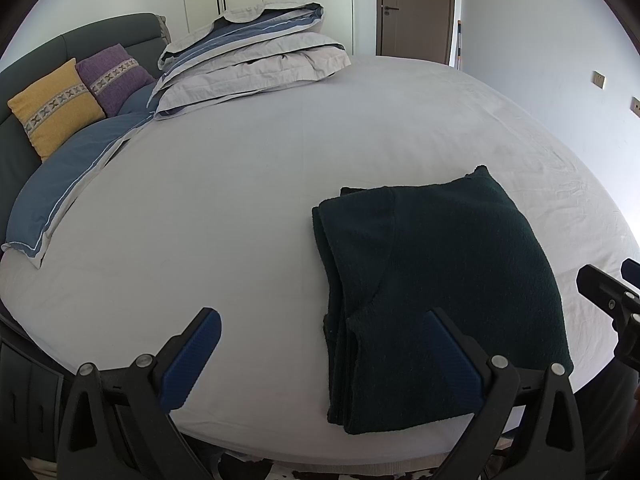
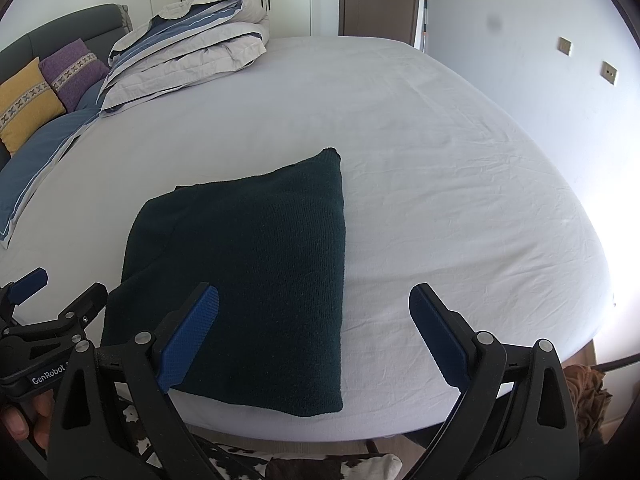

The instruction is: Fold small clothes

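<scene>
A dark green knitted garment (image 1: 436, 288) lies folded in layers on the white bed sheet (image 1: 240, 200), near the bed's front edge. It also shows in the right wrist view (image 2: 256, 264). My left gripper (image 1: 320, 354) is open and empty, hovering over the garment's near left corner. My right gripper (image 2: 314, 332) is open and empty, hovering over the garment's near right edge. The right gripper's body shows at the right edge of the left wrist view (image 1: 612, 300). The left gripper shows at the left edge of the right wrist view (image 2: 48, 320).
A folded grey and blue duvet (image 1: 248, 56) lies at the far side. A yellow cushion (image 1: 52, 108) and a purple cushion (image 1: 114, 76) lean on the dark headboard (image 1: 80, 40). A blue pillow (image 1: 60, 188) lies at the left. A brown door (image 1: 416, 8) stands behind.
</scene>
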The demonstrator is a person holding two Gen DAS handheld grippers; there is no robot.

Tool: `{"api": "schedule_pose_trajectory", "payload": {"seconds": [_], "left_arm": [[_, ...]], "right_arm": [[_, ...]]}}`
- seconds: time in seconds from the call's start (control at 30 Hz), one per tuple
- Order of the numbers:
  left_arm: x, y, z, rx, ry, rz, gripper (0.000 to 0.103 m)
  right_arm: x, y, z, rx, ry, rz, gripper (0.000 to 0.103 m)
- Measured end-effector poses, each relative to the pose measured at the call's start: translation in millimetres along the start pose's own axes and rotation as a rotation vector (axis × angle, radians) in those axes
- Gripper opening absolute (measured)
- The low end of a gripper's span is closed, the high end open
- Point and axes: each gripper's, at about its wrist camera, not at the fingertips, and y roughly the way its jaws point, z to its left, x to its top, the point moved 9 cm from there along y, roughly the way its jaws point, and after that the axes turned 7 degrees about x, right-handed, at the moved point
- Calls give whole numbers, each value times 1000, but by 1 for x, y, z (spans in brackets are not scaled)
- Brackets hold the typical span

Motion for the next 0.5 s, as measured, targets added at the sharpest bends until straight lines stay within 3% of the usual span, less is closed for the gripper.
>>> {"api": "schedule_pose_trajectory", "payload": {"seconds": [0.5], "left_arm": [[-1,1,-1,-3,2,6,103]], "right_arm": [[-1,1,2,1,0,1,97]]}}
